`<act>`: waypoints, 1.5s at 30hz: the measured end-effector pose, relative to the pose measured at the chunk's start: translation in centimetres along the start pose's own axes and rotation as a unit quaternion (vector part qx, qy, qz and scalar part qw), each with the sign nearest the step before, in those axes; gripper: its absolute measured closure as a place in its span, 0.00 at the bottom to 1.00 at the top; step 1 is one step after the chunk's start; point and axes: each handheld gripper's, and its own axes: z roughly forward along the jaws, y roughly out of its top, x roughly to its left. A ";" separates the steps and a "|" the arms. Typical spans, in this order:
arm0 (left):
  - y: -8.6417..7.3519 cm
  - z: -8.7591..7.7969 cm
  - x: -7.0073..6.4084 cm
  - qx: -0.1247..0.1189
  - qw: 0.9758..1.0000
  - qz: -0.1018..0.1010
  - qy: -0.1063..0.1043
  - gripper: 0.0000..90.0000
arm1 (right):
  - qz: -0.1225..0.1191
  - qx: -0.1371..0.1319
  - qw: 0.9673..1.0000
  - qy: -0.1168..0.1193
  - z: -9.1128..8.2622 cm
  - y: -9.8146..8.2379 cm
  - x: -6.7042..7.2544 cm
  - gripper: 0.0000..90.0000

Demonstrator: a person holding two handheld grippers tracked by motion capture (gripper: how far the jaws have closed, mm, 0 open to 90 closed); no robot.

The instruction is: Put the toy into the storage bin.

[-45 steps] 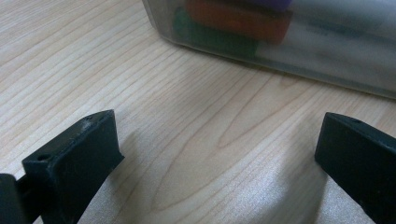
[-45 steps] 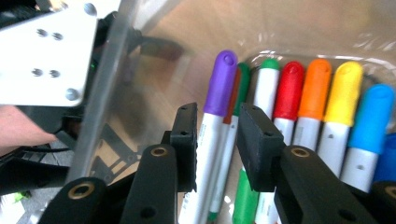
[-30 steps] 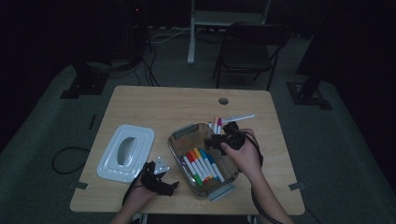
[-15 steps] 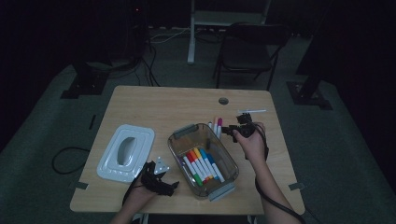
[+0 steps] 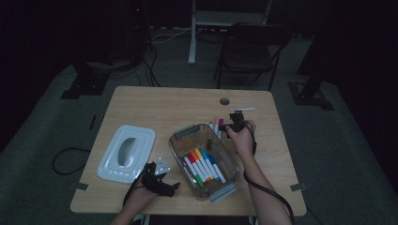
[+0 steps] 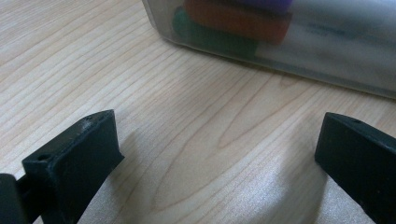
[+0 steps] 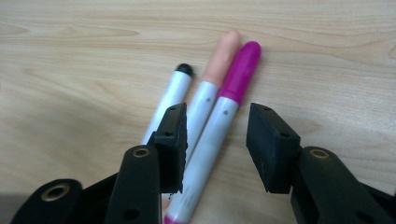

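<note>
The right claw (image 7: 217, 140) is seen low over the bench (image 5: 159, 108), just beyond the far right corner of the clear plastic bin (image 5: 187, 137). Its jaws stand at a narrow gap and have just been closing. The magenta-capped marker (image 7: 233, 88) lies betw. them, flat on the wood; no pad is pressing on it yet. The peach-capped marker (image 7: 217, 60) lies touching it on one side, partly under one jaw, and a black-tipped marker (image 7: 175, 88) lies just beside that, outside the jaws. All three are parallel, caps pointing away from the claw.

The left claw (image 6: 215, 154) is held near the bench's front edge, jaws wide, nothing betw. them, bare wood below. The bin wall is seen close ahead of it, w/ green and orange caps showing through. Approx. six coloured markers (image 5: 204, 166) lie side by side in the bin. A white lid (image 5: 141, 140) rests on the bench to the bin's left.
</note>
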 end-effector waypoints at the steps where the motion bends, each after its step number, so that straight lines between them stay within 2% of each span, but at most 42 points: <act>1: 0.0 0.0 0.0 0.000 1.000 0.000 0.000 0.01 | 0.007 0.005 1.000 0.000 0.7 0.0 -0.1 0.65; 3: 0.0 0.0 0.0 0.000 1.000 0.000 0.000 0.01 | 0.008 0.013 1.000 -0.002 1.2 0.0 -0.1 0.65; 5: 0.0 0.0 0.0 0.000 1.000 0.000 0.000 0.01 | 0.006 0.018 1.000 -0.017 1.6 -0.1 -0.2 0.66; 7: 0.0 0.0 0.0 0.000 1.000 0.000 0.000 0.01 | 0.018 0.021 1.000 -0.016 1.7 -0.3 -0.4 0.71; 12: 0.0 0.0 0.0 0.000 1.000 0.000 0.000 0.01 | 0.027 0.023 0.999 -0.030 1.3 -0.7 -1.1 0.78; 13: 0.0 0.0 0.0 0.000 1.000 0.000 0.000 0.01 | 0.027 0.026 0.999 -0.039 1.0 -0.8 -1.5 0.83; 14: 0.0 0.0 0.0 -0.001 1.000 0.000 0.000 0.01 | 0.027 0.025 0.998 -0.043 0.9 -0.9 -1.7 0.84; 18: 0.0 0.0 0.0 -0.001 1.000 0.000 0.000 0.01 | 0.037 0.024 0.998 -0.041 0.5 -1.1 -2.4 0.85; 23: 0.0 0.0 0.0 0.000 1.000 -0.001 0.000 0.01 | 0.048 0.011 0.998 -0.034 -0.9 -1.3 -2.9 0.85; 28: 0.0 0.0 0.0 0.000 1.000 -0.001 0.000 0.01 | 0.053 0.000 0.998 -0.018 -3.5 -1.5 -2.8 0.85; 33: 0.0 0.0 0.0 0.000 1.000 -0.001 0.000 0.01 | 0.043 -0.011 0.999 -0.008 -5.9 -1.7 -2.2 0.85; 35: 0.0 0.0 0.0 -0.001 1.000 -0.001 0.000 0.01 | 0.042 -0.011 0.999 -0.005 -6.3 -1.8 -2.1 0.85; 39: 0.0 0.0 0.0 0.000 1.000 0.000 0.000 0.01 | 0.026 -0.028 0.999 0.020 -9.2 -2.0 -0.7 0.85; 41: 0.0 0.0 0.0 0.000 1.000 0.000 0.000 0.01 | 0.018 -0.035 0.999 0.032 -10.2 -2.1 0.0 0.85; 42: 0.0 0.0 0.0 0.000 1.000 0.000 0.000 0.01 | 0.018 -0.035 0.999 0.032 -10.2 -2.1 0.0 0.85; 43: 0.0 0.0 0.0 -0.001 1.000 0.000 0.000 0.01 | 0.005 -0.041 0.998 0.037 -11.3 -2.2 0.9 0.85; 45: 0.0 0.0 0.0 -0.001 1.000 0.000 0.000 0.01 | 0.002 -0.045 0.998 0.042 -11.6 -2.2 1.1 0.85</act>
